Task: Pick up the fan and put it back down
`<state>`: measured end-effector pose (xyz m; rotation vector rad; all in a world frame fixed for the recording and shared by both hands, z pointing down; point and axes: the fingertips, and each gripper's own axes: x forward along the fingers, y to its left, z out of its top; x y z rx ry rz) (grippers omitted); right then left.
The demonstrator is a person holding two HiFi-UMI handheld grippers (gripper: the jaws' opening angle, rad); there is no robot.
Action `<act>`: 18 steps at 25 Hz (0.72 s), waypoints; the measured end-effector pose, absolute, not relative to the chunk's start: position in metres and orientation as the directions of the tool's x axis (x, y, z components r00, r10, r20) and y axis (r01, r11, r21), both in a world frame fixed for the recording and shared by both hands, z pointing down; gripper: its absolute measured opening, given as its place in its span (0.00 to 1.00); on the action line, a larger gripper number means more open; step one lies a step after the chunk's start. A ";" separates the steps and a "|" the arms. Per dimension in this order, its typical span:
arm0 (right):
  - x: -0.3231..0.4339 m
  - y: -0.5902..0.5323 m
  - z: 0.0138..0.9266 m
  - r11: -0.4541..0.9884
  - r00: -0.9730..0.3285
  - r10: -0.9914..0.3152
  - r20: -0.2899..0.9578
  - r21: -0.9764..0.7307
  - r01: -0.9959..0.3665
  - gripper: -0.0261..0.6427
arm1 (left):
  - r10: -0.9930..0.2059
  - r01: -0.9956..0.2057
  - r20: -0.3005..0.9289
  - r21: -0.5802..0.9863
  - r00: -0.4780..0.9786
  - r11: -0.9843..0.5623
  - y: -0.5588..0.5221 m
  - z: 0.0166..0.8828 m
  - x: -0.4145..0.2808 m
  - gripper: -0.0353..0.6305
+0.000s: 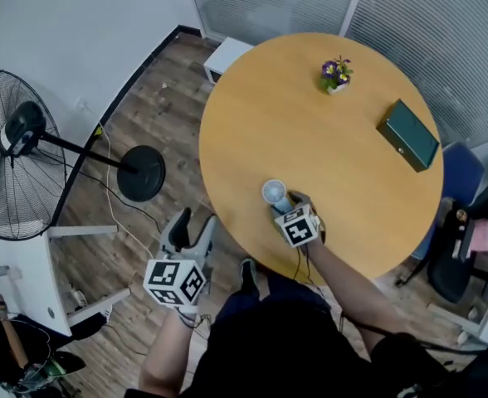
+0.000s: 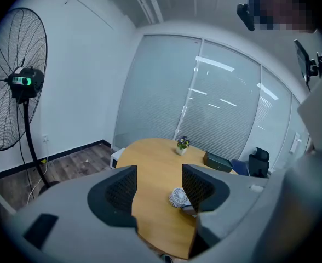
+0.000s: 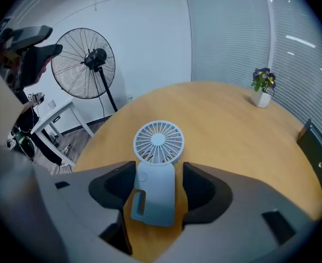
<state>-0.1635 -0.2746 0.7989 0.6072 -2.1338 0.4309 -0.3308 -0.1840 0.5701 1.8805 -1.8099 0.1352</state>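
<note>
A small white handheld fan (image 1: 275, 194) rests on the round wooden table (image 1: 310, 123) near its front edge. In the right gripper view its round grille (image 3: 157, 141) points away from me and its pale blue handle lies between the jaws. My right gripper (image 1: 287, 206) straddles that handle with its jaws open; a strip of table shows beside the right pad. My left gripper (image 1: 192, 226) hangs open and empty beyond the table's left edge, above the floor. From there I see the fan (image 2: 178, 197) partly hidden behind one jaw of the left gripper (image 2: 159, 185).
A potted flower (image 1: 336, 75) and a dark green box (image 1: 408, 133) sit at the table's far side. A large black pedestal fan (image 1: 16, 152) stands on the wooden floor at left, beside a white shelf (image 1: 53, 280). An office chair (image 1: 460, 222) is at right.
</note>
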 end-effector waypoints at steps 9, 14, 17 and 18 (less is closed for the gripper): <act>-0.162 -0.271 0.790 0.804 -0.490 -0.303 0.817 -0.057 -0.592 0.37 | -0.898 -0.944 0.414 0.331 0.150 -0.005 -0.178 0.567 -0.329 0.43; -0.147 -0.260 0.779 0.777 -0.493 -0.319 0.809 -0.074 -0.625 0.37 | -0.900 -0.937 0.394 0.345 0.186 -0.043 -0.174 0.562 -0.327 0.43; -0.135 -0.264 0.761 0.741 -0.502 -0.376 0.779 -0.073 -0.668 0.37 | -0.899 -0.934 0.382 0.351 0.215 -0.074 -0.173 0.559 -0.324 0.43; -0.130 -0.265 0.755 0.725 -0.500 -0.395 0.770 -0.072 -0.685 0.37 | -0.898 -0.932 0.378 0.352 0.225 -0.085 -0.173 0.558 -0.323 0.42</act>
